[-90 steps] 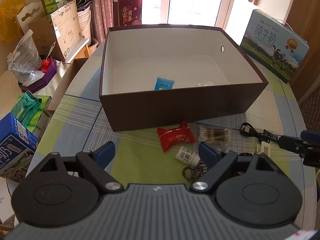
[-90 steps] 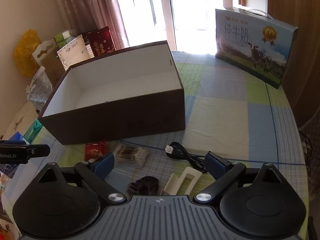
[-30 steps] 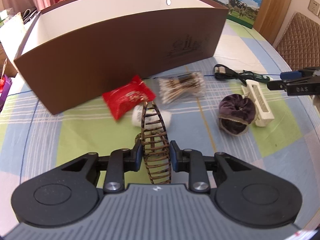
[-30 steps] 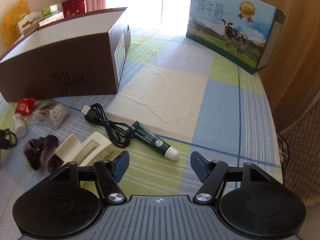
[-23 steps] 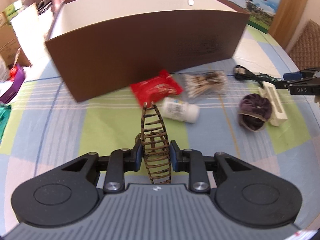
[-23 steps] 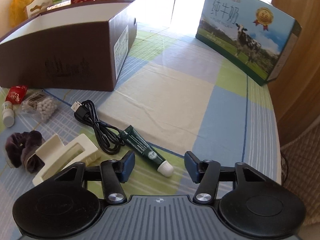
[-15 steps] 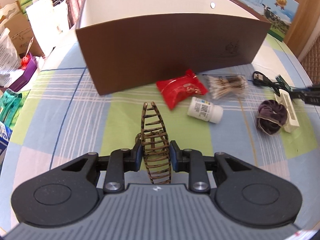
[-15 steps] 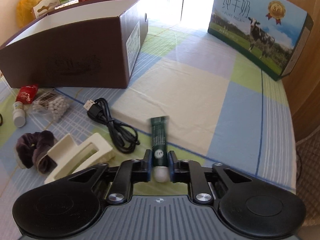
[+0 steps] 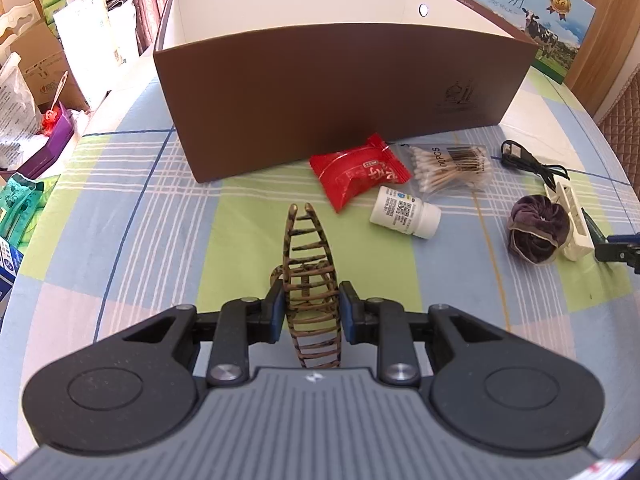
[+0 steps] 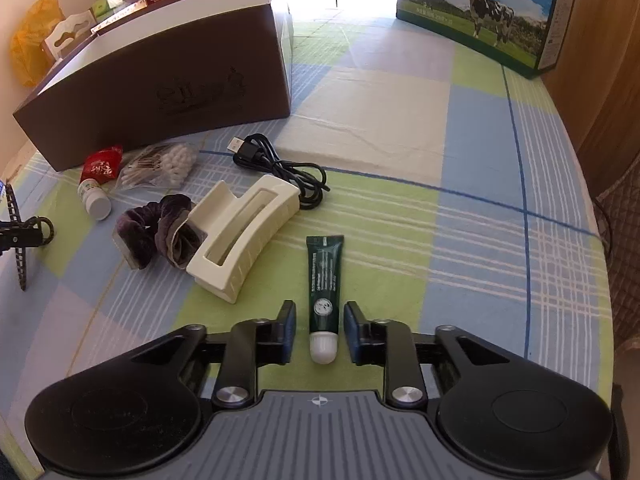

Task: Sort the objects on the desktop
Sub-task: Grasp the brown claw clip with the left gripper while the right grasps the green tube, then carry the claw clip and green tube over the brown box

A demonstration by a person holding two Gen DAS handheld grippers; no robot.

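Left wrist view: left gripper (image 9: 311, 312) clamped tight on a tortoiseshell hair claw (image 9: 310, 276), pads pressing both its sides, claw standing upright and sticking forward past the fingertips, lifted off the checked tablecloth (image 9: 160, 216). Ahead, big brown open box (image 9: 340, 92) with white inside, contents not visible from here. On the cloth in front of the box: red snack packet (image 9: 358, 172), bag of cotton swabs (image 9: 448, 166) just beside it on the right, white pill bottle (image 9: 404, 213) lying on its side near both. Further right a black USB cable (image 9: 532, 162), purple scrunchie (image 9: 538, 229) touching a cream hair claw (image 9: 572, 220). Right gripper tip shows at the far right edge (image 9: 618, 252). Milk carton box (image 9: 524, 20) behind the brown box.

Right wrist view: right gripper (image 10: 320, 334) jaws opening, dark green tube (image 10: 324, 280) lies flat on the cloth between them, white cap toward the camera, small gap on each side, pads not pressing it. Cream hair claw (image 10: 244, 236) to the left, against the scrunchie (image 10: 156, 232). USB cable (image 10: 280, 168) behind it. Swabs (image 10: 160, 168), red packet (image 10: 102, 166), pill bottle (image 10: 94, 198) near the box's front wall (image 10: 160, 92). Held tortoiseshell claw visible at the left edge (image 10: 18, 232)
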